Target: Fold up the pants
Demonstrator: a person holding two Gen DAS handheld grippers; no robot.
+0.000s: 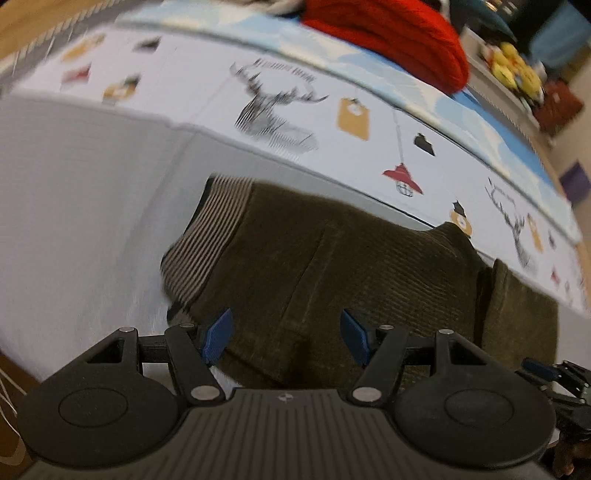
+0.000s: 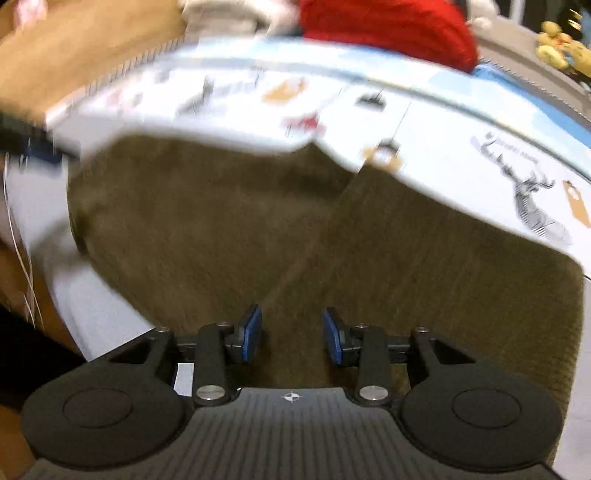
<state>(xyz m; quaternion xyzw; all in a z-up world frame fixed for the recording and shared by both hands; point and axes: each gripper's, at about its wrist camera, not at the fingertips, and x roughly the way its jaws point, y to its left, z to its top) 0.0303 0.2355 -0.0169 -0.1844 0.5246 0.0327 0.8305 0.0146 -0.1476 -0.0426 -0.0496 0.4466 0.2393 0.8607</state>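
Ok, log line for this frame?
task: fold pants | left gripper: open over pants by striped waistband | right gripper: open over pants | nothing gripped

My right gripper (image 2: 291,338) hangs with its blue pads (image 2: 252,334) parted over the brown corduroy pants (image 2: 229,221), gripping nothing. Beyond lie a printed white sheet (image 2: 461,162) and a red knit (image 2: 388,26), blurred.

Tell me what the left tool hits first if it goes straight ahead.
Most likely the brown pants: the left tool, open, points across that fabric, with the printed sheet beyond. Depth is unclear.
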